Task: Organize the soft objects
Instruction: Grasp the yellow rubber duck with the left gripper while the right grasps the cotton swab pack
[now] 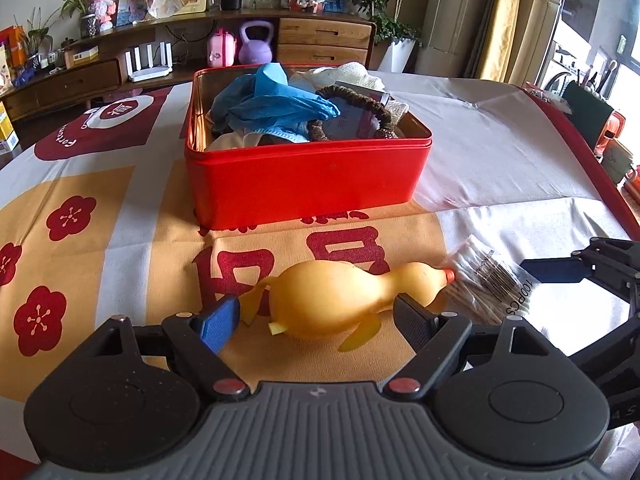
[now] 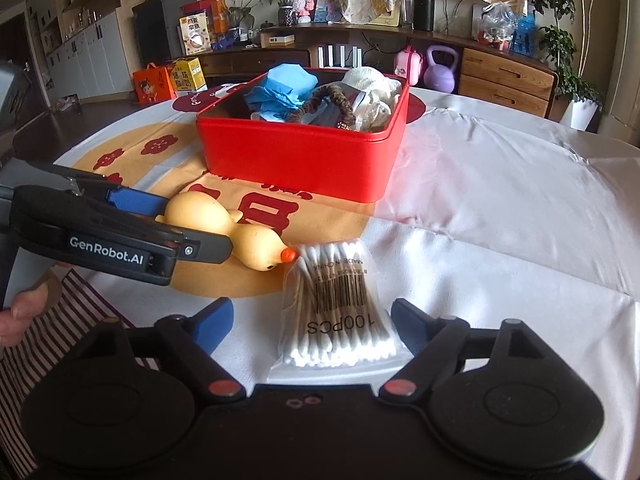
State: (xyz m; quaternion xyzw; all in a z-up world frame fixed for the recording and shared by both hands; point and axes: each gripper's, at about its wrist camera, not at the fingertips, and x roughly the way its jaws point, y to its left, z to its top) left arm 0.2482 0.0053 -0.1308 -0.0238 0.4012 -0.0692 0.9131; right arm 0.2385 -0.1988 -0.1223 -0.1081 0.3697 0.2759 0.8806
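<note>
left tool [image 1: 316,316] nearest the lens, jaws spread wide either side of the yellow rubber duck [image 1: 332,304], not pinching it. right tool [image 2: 312,320] also spread apart, straddling the near end of the cotton swab bag [image 2: 340,312], no grip. tabletop [image 2: 500,208] under a white, yellow and red printed cloth. red tin [image 1: 308,176] sits behind the duck, near it, filled with blue gloves [image 1: 272,100], a brown braided ring [image 1: 352,112] and white fabric [image 1: 348,74]. duck lies on its side, orange beak [image 2: 289,255] touching the swab bag.
</note>
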